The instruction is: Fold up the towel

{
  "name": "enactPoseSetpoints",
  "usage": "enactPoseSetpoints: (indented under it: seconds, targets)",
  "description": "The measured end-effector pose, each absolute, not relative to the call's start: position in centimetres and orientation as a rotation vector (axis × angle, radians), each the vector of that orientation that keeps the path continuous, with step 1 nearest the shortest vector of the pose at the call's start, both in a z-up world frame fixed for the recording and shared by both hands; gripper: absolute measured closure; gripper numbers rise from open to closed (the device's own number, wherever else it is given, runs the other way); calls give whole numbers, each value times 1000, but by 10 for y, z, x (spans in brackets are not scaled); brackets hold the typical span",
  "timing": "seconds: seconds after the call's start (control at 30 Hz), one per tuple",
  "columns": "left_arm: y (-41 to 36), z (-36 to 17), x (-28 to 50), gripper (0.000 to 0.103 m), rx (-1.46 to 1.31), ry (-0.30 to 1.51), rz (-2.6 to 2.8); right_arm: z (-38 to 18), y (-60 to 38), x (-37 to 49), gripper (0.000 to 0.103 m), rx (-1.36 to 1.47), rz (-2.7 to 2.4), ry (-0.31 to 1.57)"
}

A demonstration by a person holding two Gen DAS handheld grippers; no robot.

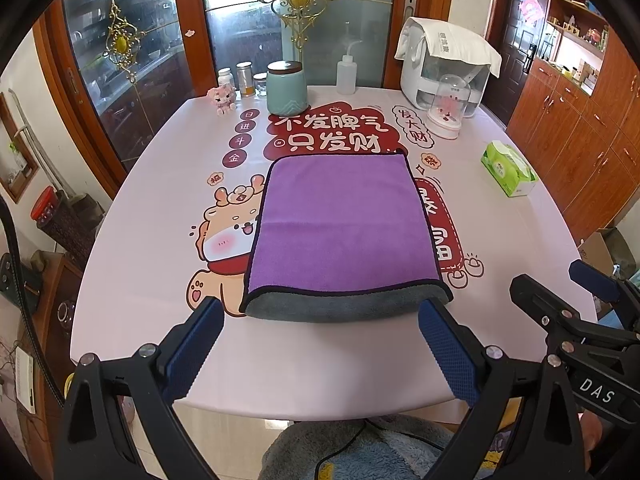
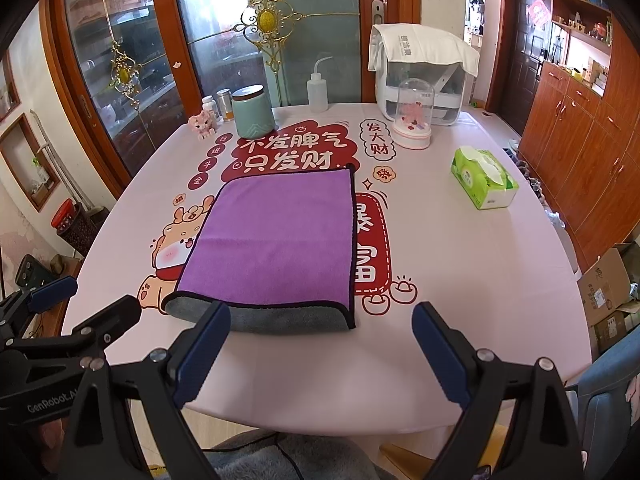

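Note:
A purple towel (image 1: 344, 224) with a grey underside and dark trim lies folded flat in the middle of the table (image 1: 140, 240). Its grey folded edge faces me. My left gripper (image 1: 320, 320) is open and empty, hovering just in front of the towel's near edge. My right gripper (image 2: 320, 320) is also open and empty, near the towel's (image 2: 276, 236) near right corner, above the table's (image 2: 460, 260) front part. The right gripper also shows at the right of the left wrist view (image 1: 568, 292), and the left gripper at the left of the right wrist view (image 2: 80, 300).
A green tissue box (image 1: 508, 168) sits at the right. At the back stand a teal jar (image 1: 286, 88), a squeeze bottle (image 1: 346, 72), small jars (image 1: 244, 80), a pink toy (image 1: 222, 98), a glass dome (image 1: 446, 108) and a white appliance (image 1: 444, 64). Wooden cabinets (image 2: 580, 152) line the right wall.

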State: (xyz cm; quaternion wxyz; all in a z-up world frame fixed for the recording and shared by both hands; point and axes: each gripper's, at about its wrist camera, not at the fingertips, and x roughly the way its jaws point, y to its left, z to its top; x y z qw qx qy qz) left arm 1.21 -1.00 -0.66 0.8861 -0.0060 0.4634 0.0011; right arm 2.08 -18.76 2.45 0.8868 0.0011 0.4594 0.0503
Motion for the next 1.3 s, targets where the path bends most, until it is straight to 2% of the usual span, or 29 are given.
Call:
enactPoseSetpoints:
  seconds: [0.93,1.3]
  targets:
    - [23,-29,43,6,-55,1030,-8,5,-185,38,10,3,79,1023]
    - [60,-67,67,6,30,1051,-70,-33,-196,62,20,-12,163,1095]
